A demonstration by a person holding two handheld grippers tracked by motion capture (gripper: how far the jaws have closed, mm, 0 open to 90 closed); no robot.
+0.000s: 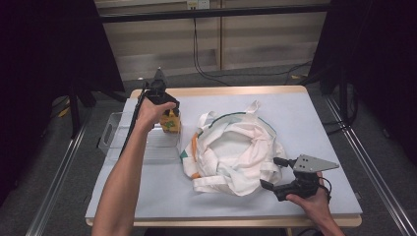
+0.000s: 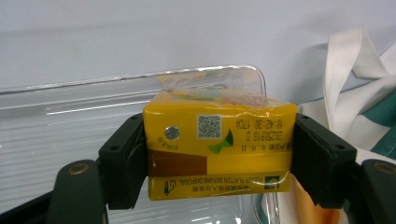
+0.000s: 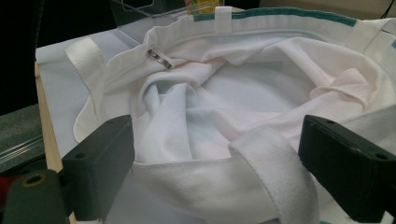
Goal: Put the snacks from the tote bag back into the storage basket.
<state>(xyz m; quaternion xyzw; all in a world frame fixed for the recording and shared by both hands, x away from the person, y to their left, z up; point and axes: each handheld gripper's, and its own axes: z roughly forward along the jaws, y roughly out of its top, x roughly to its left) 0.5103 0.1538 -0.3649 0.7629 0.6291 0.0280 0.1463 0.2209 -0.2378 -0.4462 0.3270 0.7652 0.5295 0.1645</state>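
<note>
A yellow drink carton [image 2: 219, 154] sits squeezed sideways between the two black jaws of my left gripper [image 2: 218, 125]. In the high view that gripper [image 1: 169, 110] hangs at the right end of a clear plastic bin [image 1: 115, 135], with the carton [image 1: 170, 123] just above the bin's edge. A white tote bag [image 1: 236, 147] with teal trim lies open in the middle of the table. My right gripper [image 1: 272, 172] is at the bag's near right rim. Its jaws [image 3: 217, 128] stand wide apart, with the bag's rim and a white strap [image 3: 271, 172] lying loosely between them.
The grey table top [image 1: 314, 123] has a wooden edge, and bare surface lies right of the bag and along the front. The bin's ribbed clear wall [image 2: 70, 116] stands right behind the carton. Dark curtains and floor cables surround the table.
</note>
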